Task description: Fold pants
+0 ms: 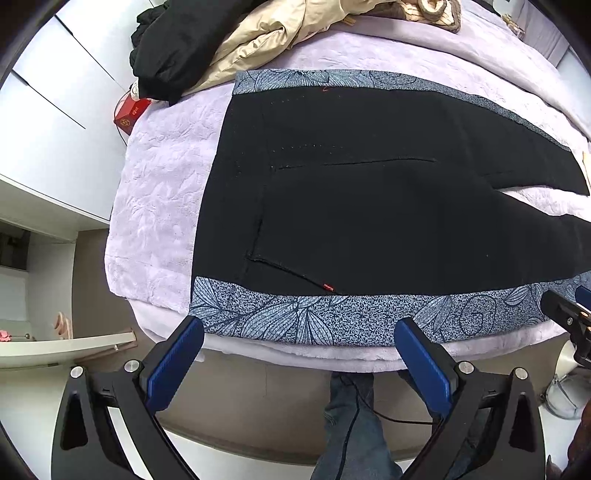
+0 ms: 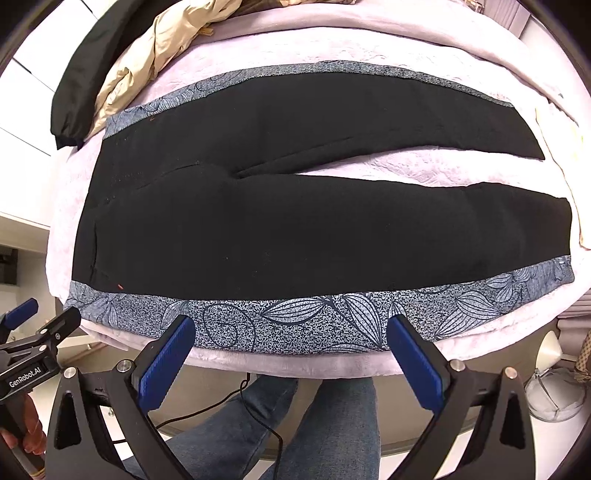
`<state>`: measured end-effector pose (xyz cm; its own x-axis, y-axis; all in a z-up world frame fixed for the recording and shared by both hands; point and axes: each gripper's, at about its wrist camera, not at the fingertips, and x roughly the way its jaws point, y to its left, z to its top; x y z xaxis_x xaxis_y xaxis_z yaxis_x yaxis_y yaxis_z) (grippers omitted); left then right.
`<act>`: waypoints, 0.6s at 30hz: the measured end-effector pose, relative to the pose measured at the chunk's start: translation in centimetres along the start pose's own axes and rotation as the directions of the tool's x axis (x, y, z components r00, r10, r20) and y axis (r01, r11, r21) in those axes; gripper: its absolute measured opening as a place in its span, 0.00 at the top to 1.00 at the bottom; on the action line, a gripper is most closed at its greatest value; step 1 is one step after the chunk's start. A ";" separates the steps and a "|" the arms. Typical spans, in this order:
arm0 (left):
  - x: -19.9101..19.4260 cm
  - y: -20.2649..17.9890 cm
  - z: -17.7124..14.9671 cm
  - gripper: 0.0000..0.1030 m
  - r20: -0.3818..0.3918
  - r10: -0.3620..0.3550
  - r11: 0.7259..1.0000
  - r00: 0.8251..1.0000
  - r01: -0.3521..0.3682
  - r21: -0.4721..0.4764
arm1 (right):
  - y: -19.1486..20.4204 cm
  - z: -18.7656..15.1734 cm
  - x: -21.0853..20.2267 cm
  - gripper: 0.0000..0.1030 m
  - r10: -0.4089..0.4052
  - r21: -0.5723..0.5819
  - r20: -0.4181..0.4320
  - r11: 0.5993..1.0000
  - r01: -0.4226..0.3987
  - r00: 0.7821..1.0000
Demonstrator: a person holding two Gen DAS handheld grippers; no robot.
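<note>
Pants [image 2: 295, 221] lie flat on the bed [image 2: 369, 55], waist left, legs spread rightward. Black jacket [image 1: 177, 48] and beige coat [image 1: 266, 33] are piled beyond the waist. Left tool [image 1: 299, 343] and right tool [image 2: 291, 332] hover open, empty, at the near edge.

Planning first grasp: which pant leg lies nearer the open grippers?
The near leg, along the bed's front edge; the far leg lies beyond the lilac gap.

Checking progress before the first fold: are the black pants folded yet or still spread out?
Spread out. The pants lie flat on the bed, both legs apart with blanket showing between them.
</note>
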<state>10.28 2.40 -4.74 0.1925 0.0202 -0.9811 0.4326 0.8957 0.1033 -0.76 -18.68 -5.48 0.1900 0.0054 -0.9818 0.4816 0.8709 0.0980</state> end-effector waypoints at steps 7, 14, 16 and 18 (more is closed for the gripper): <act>0.0 0.1 0.2 0.00 0.002 -0.001 1.000 1.000 0.001 0.000 | -0.5 0.0 -0.2 0.00 0.000 0.015 0.012 1.000 0.000 1.000; -1.0 0.9 0.7 0.00 0.046 0.003 1.000 0.999 -0.003 -0.012 | -0.5 0.4 -0.8 0.00 0.022 0.037 0.036 0.999 -0.023 0.999; -1.0 1.1 0.7 0.00 0.050 0.004 1.000 0.999 -0.003 -0.014 | -0.2 0.5 -0.9 0.00 0.024 0.033 0.043 0.999 -0.025 0.999; -0.8 1.3 0.7 0.00 0.048 0.001 1.000 0.999 0.000 -0.020 | -0.2 0.5 -0.9 0.00 0.030 0.036 0.044 0.999 -0.032 0.999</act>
<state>11.26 3.24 -3.70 0.2347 0.0000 -0.9721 0.4145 0.9045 0.1001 -0.60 -19.08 -4.57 0.2418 0.0100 -0.9703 0.5057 0.8521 0.1348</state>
